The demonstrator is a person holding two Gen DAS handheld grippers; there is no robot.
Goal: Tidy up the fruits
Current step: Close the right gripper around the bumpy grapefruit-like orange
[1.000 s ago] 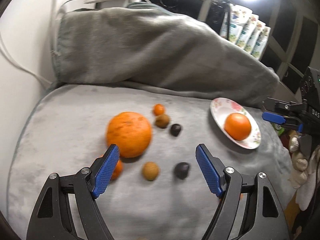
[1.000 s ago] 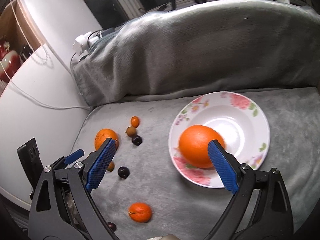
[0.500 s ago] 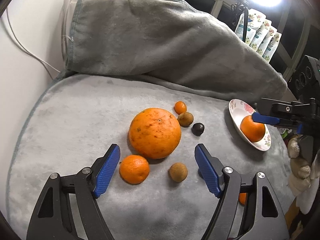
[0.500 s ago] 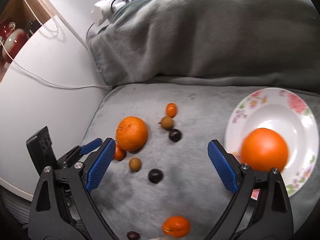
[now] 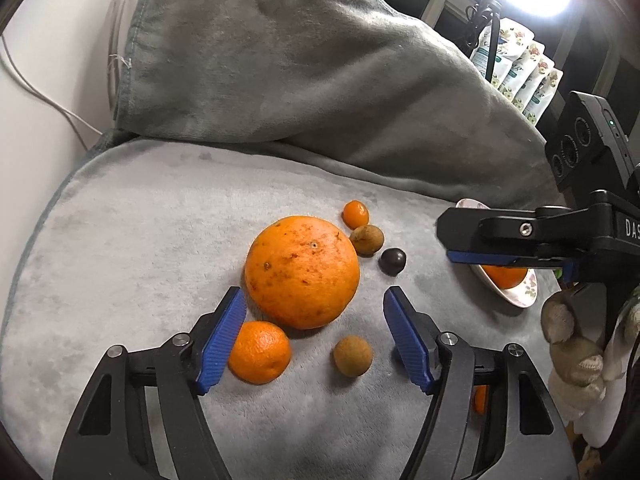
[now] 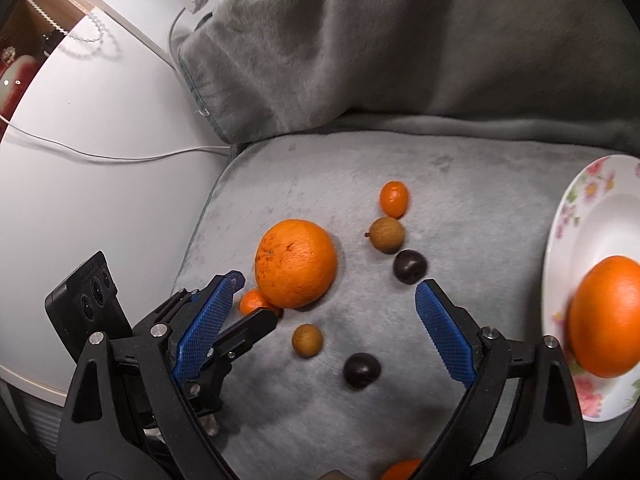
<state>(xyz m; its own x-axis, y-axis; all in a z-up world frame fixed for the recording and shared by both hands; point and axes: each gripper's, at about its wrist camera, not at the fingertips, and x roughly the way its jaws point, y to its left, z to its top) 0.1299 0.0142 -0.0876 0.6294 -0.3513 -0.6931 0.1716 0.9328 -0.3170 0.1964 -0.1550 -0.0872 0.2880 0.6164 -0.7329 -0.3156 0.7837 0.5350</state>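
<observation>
Grey blanket (image 5: pixel 160 240) lies under both released tools, left (image 5: pixel 314 336) low around the big orange (image 5: pixel 302 272).

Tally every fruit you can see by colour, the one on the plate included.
Orange: 5 (large orange, plated orange, mandarin, kumquat, edge mandarin)
Brown: 2 (upper brown fruit, lower brown fruit)
Dark purple: 2 (upper dark fruit, lower dark fruit)
Total: 9 in view

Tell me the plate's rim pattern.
Pink flowers with green leaves on the white plate; clearest in the right wrist view.
</observation>
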